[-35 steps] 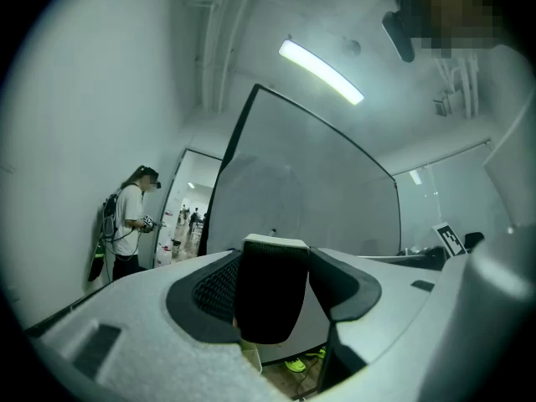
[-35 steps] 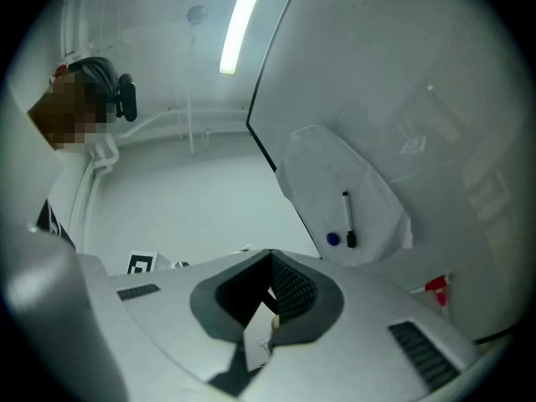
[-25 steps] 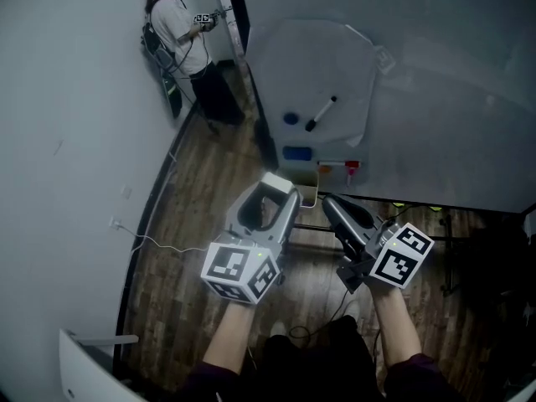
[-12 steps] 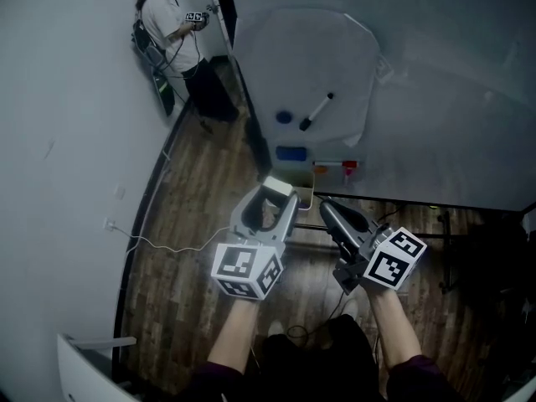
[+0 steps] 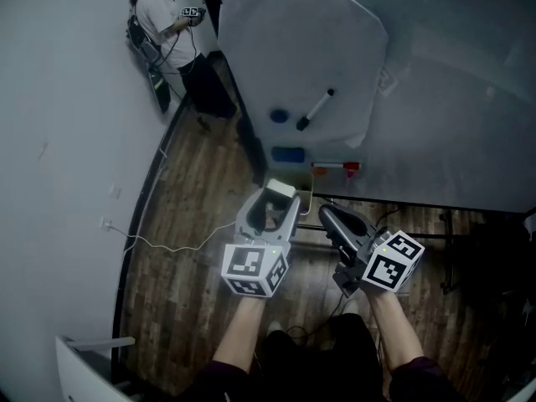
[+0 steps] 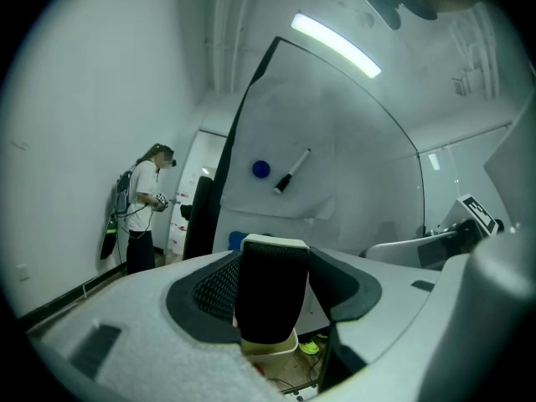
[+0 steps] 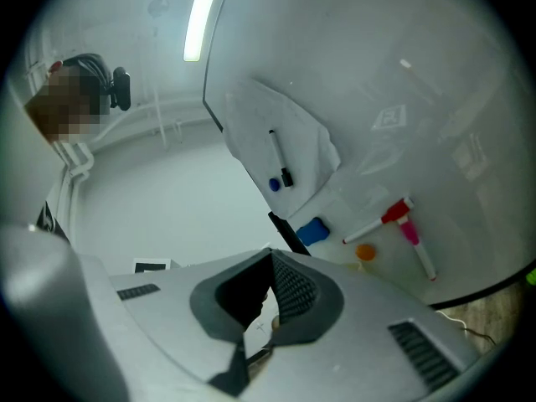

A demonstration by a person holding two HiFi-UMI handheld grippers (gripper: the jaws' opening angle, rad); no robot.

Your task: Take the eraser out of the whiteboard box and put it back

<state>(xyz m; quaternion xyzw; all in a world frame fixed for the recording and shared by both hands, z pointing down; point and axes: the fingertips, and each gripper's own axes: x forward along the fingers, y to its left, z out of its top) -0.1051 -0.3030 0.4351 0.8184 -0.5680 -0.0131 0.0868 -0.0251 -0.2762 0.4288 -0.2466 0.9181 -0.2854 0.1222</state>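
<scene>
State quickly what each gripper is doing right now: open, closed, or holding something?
Left gripper: closed on the eraser.
Right gripper: closed, empty.

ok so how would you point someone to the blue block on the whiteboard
On the large white whiteboard, look low on its left side, under the black marker pen and small round blue magnet. The blue rectangular block sits there, left of the red-capped marker; unlike the round magnet, it is blocky and wider.
</scene>
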